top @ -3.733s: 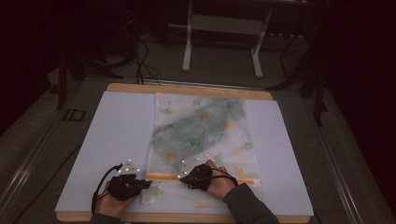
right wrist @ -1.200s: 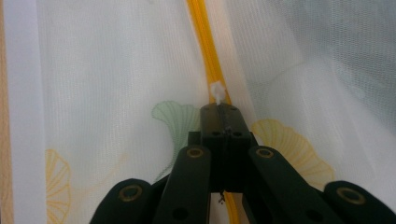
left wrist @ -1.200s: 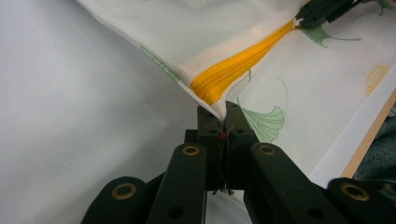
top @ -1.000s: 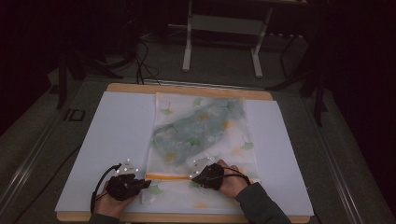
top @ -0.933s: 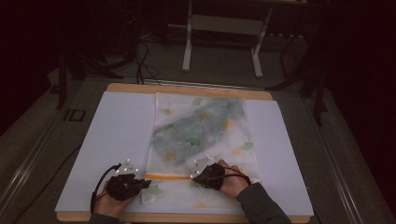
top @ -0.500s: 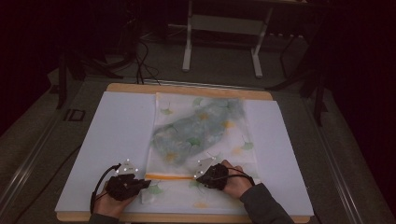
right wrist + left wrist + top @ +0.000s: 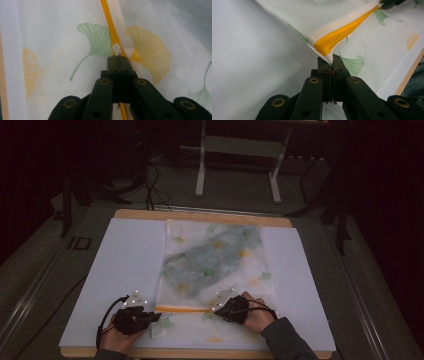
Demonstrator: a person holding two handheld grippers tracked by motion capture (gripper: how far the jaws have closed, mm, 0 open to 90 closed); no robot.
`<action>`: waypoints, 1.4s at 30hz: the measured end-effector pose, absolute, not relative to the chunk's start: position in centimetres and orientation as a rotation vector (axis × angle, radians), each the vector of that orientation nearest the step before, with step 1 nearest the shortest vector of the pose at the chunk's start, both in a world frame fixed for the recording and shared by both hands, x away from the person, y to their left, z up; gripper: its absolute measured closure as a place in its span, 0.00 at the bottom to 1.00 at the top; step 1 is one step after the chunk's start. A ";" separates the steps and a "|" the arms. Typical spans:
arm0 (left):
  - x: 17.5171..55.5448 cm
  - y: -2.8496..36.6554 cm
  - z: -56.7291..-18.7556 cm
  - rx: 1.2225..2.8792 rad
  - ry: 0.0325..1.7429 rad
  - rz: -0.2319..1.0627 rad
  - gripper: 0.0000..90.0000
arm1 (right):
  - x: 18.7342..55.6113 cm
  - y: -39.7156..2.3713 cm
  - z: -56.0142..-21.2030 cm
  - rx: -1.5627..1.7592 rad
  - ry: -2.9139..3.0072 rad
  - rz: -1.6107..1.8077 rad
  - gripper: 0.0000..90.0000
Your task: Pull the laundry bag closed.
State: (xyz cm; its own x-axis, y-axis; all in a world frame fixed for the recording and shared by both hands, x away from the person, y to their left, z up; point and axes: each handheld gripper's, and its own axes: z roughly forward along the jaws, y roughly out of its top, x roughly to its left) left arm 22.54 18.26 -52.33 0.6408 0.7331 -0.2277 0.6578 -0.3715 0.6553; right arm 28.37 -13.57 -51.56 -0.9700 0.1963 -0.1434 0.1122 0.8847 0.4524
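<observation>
Right gripper view: your right gripper is clamped on the white zipper pull; the yellow zipper runs straight ahead toward your left gripper, which pinches the mesh bag corner.

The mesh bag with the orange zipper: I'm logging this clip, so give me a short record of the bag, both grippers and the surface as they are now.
item: mesh bag, white, ginkgo-leaf print, something grey-green inside
zipper: orange zipper along the near edge
left gripper: shut on the bag's corner at the zipper end
right gripper: shut on the white zipper pull
surface: white board on a wooden table
</observation>
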 end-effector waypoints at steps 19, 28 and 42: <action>22.5 18.3 -52.3 2.116 1.087 0.130 0.98 | 28.5 -15.6 -51.5 0.285 2.857 0.654 1.00; 22.5 18.3 -52.4 2.116 1.087 0.129 0.98 | 28.5 -16.6 -51.5 0.303 2.850 0.642 1.00; 22.5 18.3 -52.4 2.117 1.087 0.126 0.98 | 28.6 -17.3 -51.6 0.322 2.843 0.650 1.00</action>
State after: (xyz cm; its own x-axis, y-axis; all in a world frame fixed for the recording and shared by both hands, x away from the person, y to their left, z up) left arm 22.54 18.34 -52.38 0.6363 0.7355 -0.2329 0.6630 -0.3670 0.6525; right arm 28.55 -17.29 -51.57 -0.9547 0.2558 -0.1521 0.1644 0.8793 0.4471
